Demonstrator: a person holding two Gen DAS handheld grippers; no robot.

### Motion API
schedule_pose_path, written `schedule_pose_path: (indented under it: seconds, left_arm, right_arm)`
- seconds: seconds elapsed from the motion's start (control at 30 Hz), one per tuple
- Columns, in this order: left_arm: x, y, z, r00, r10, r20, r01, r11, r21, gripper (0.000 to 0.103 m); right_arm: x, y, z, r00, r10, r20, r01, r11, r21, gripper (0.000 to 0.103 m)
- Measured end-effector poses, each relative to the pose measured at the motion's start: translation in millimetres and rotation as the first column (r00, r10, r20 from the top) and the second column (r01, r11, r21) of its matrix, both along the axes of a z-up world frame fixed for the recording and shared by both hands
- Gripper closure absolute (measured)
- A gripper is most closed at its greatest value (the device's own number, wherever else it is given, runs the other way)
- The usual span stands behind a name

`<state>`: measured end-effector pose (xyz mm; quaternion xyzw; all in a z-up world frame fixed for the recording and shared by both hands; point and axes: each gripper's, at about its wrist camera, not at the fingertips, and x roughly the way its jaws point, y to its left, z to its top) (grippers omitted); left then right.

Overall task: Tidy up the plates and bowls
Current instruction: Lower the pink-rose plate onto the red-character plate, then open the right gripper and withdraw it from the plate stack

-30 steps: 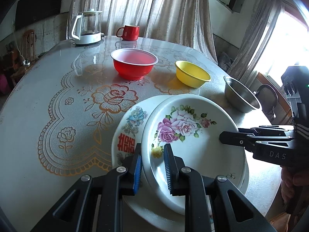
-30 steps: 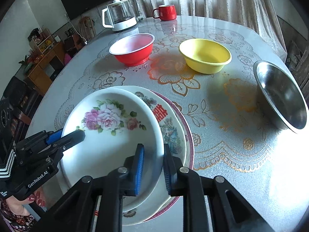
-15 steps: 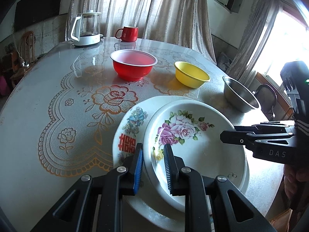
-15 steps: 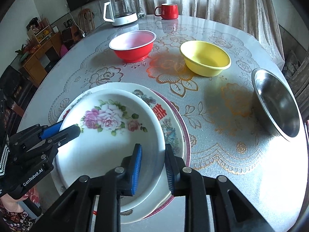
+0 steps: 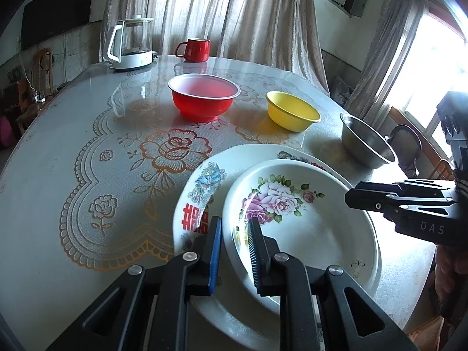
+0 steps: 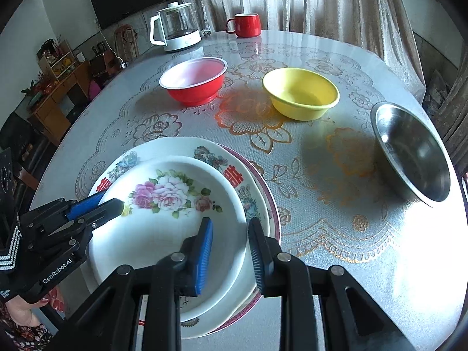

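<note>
Left gripper (image 5: 234,248) jaws clamped on rose plate (image 5: 307,228) rim, right gripper (image 6: 229,251) jaws slack astride it

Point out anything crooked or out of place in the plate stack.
The rose plate sits off-centre on the plate with red characters, shifted toward the near table edge. The left gripper is clamped on its rim. Nothing is spilled or visibly broken.

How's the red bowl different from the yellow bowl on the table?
The red plastic bowl has a pale rim and pinkish inside; the yellow plastic bowl is yellow throughout. The red bowl sits nearer the glass kettle, the yellow bowl nearer the steel bowl. Both stand upright, empty and apart.
</note>
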<state>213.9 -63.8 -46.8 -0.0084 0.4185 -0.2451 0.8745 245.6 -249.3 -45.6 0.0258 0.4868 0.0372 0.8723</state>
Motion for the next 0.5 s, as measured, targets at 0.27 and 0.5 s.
schedule_pose_path:
  seconds: [0.27, 0.5]
  left_arm:
    - [-1.1, 0.6, -0.1, 1.0, -0.004, 0.009, 0.004, 1.0, 0.007, 0.084]
    - [-2.0, 4.0, 3.9, 1.0, 0.004, 0.015, -0.004, 1.0, 0.008, 0.082]
  right_arm:
    - [-10.3, -5.8, -1.2, 1.0, 0.007, 0.009, -0.008, 0.999, 0.044, 0.078]
    - [-22.9, -19.7, -4.7, 1.0, -0.027, -0.001, 0.027, 0.992, 0.12, 0.078]
